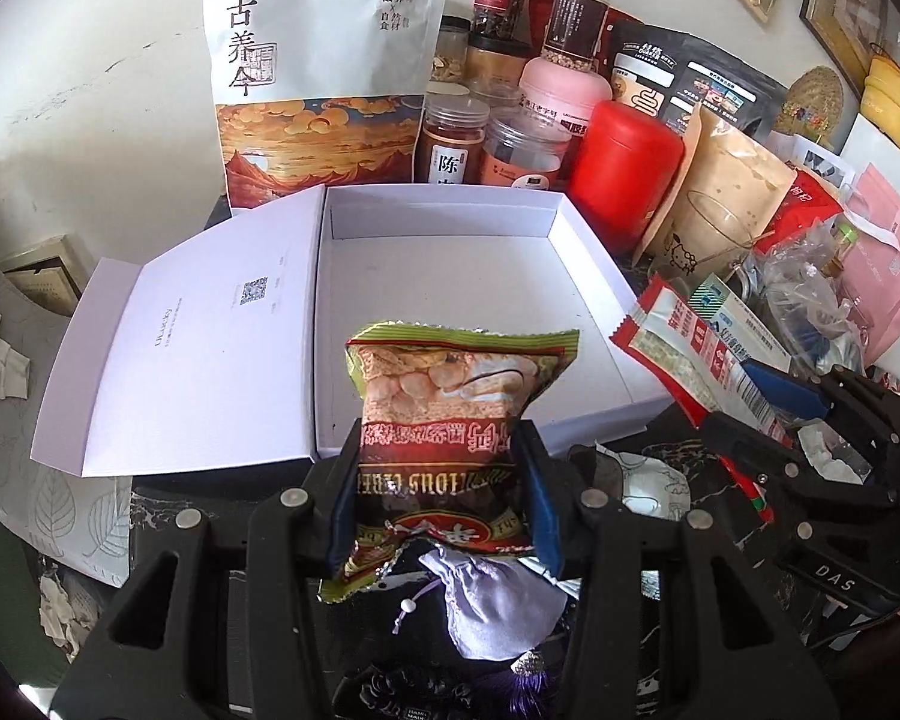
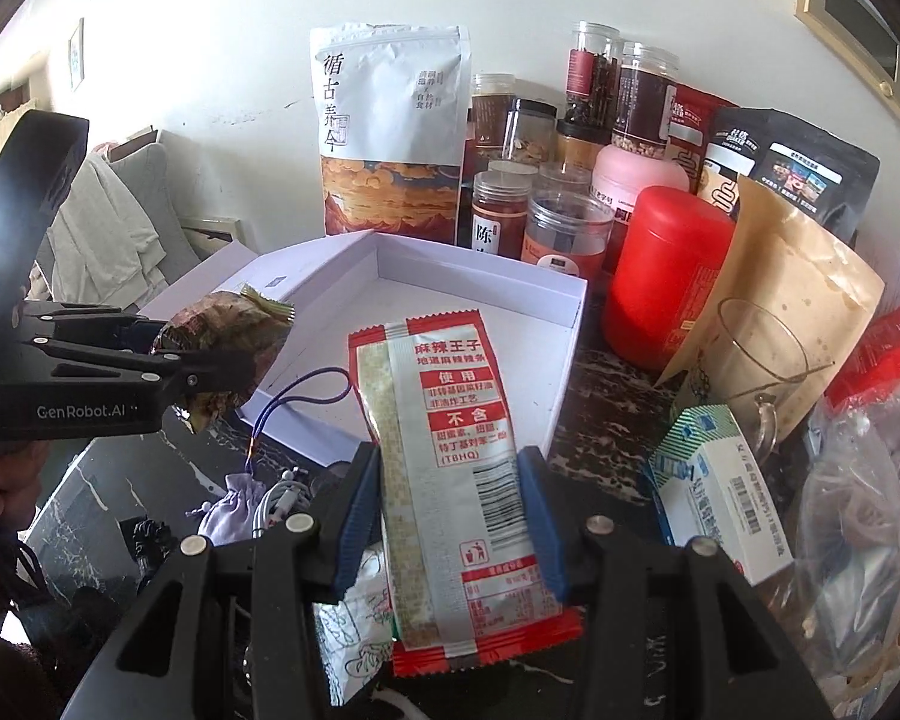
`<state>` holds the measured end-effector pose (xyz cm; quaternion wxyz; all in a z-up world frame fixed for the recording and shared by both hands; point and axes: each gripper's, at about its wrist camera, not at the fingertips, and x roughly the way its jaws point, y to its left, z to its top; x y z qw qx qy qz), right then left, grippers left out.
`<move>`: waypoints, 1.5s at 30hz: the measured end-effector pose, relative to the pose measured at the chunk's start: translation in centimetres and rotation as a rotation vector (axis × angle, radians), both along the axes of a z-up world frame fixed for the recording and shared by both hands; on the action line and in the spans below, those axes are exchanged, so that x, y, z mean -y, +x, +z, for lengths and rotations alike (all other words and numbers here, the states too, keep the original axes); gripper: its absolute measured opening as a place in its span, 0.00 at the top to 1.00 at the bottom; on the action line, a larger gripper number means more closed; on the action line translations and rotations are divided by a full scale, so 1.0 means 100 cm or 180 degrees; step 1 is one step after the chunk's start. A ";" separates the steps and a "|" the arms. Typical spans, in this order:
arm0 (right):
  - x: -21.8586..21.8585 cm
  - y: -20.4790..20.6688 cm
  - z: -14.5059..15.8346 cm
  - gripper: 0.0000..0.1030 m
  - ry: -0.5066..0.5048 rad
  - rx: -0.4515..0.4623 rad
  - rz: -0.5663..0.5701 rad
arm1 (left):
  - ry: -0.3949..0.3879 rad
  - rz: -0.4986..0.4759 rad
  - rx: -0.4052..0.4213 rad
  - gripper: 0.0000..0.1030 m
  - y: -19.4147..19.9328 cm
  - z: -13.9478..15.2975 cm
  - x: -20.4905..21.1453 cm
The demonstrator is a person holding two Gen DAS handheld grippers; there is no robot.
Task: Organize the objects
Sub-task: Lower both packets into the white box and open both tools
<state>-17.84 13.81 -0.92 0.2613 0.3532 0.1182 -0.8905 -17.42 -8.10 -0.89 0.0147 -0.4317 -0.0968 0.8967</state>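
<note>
The open white cardboard box (image 1: pixel 462 276) holds nothing; above it, the left gripper (image 1: pixel 444 474) pinches a green-edged snack bag (image 1: pixel 450 396), while the right gripper (image 2: pixel 450 504) pinches a red-and-white sachet (image 2: pixel 450 420).

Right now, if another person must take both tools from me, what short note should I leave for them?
Left tool: shut on the green snack packet, held at the near edge of the open white box.
Right tool: shut on the red and white spicy-strip packet, also near the box.
Done: both packets picked up.
Left: place both inside the box, which looks empty; the purple pouch and other items remain on the table.
</note>
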 end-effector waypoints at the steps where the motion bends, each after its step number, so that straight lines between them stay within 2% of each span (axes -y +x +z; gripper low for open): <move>1: 0.001 -0.004 0.000 0.54 0.0001 -0.0004 0.0005 | -0.0004 0.0002 0.0001 0.57 -0.003 -0.001 0.001; 17: 0.021 -0.064 -0.001 0.54 -0.0095 -0.0037 0.0029 | -0.0138 0.0077 0.0042 0.57 -0.073 -0.007 0.017; 26: 0.033 -0.090 0.004 0.54 -0.0068 -0.0091 0.0051 | -0.0132 0.0079 0.0031 0.57 -0.106 -0.011 0.024; 36: 0.042 -0.123 -0.006 0.54 0.0009 -0.0026 0.0089 | -0.0383 0.0097 0.0028 0.57 -0.143 -0.010 0.029; 45: 0.049 -0.153 -0.020 0.54 0.0085 0.0098 0.0115 | -0.0440 -0.0026 0.0232 0.57 -0.178 -0.027 0.025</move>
